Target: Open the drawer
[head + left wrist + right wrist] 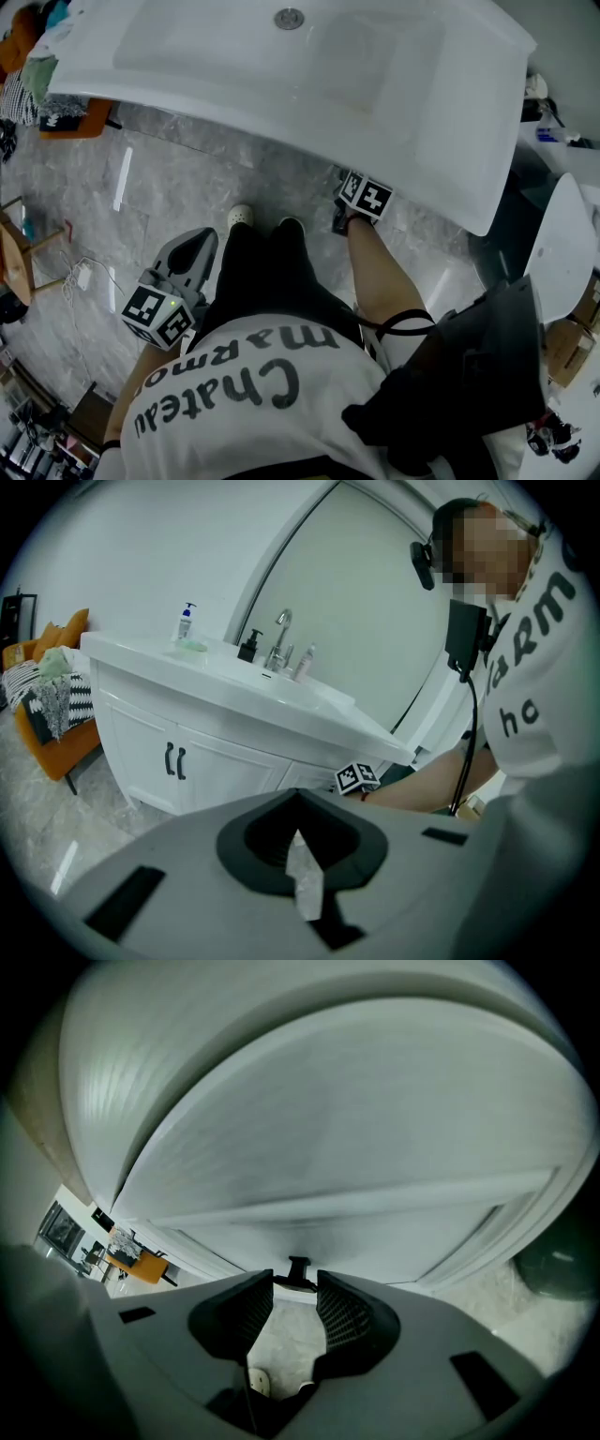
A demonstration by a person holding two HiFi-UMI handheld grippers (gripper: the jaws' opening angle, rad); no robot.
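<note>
Jaws of right gripper (294, 1290) apart and closing, black handle (298, 1266) of the drawer (356, 1232) between their tips, under the washbasin (281, 94); left gripper (298, 803) jaws pressed together, empty, back from the washbasin.

Head view looks down; right gripper view closely faces drawer (375, 1147)

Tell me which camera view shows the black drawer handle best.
The right gripper view. The black handle stands on the white drawer front, just past the tips of the right gripper, whose jaws are closing, not yet on it. In the head view the countertop hides it; the left gripper view does not show it.
</note>
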